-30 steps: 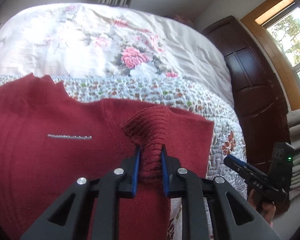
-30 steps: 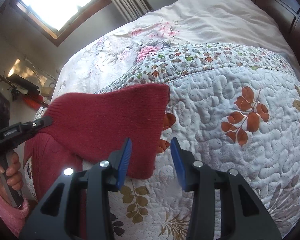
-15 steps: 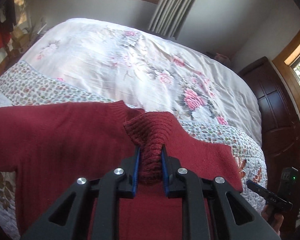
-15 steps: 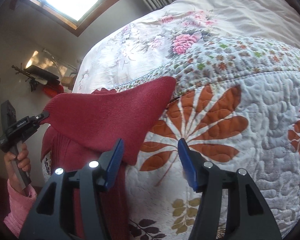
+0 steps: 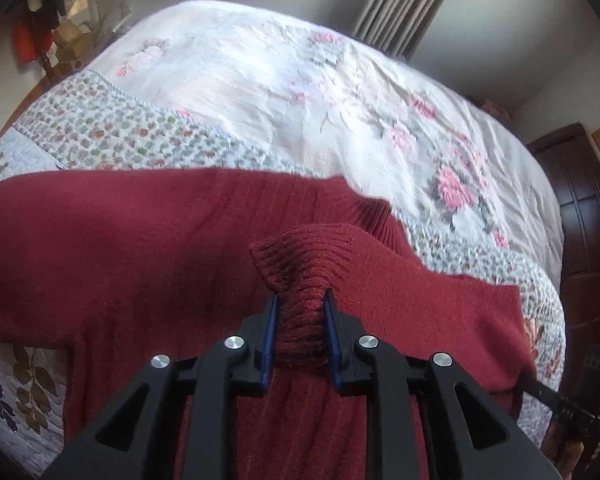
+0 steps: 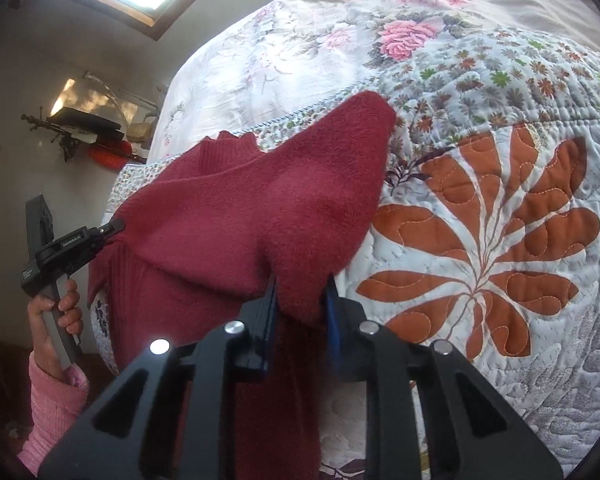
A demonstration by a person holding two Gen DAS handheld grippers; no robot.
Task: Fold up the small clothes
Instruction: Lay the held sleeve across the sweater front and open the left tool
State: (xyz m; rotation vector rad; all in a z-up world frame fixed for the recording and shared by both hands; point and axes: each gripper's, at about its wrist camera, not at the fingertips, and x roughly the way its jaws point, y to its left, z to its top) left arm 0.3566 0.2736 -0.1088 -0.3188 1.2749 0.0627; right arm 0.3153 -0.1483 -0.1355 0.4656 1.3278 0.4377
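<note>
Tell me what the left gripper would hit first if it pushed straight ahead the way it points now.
Beyond the ribbed fold it already grips, the left gripper would probably meet the sweater body spread just ahead, lying on the quilt. Depth is hard to judge through the fisheye.

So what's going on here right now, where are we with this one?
A person is folding a dark red sweater on a quilted bed with two handheld grippers. The left gripper is shut on a ribbed cuff or hem, bunched between its blue pads. The right gripper is shut on the plain knit edge at the other side. The sweater's upper part lies on the quilt, the gripped edge is lifted, and no fold is laid down yet.
</note>
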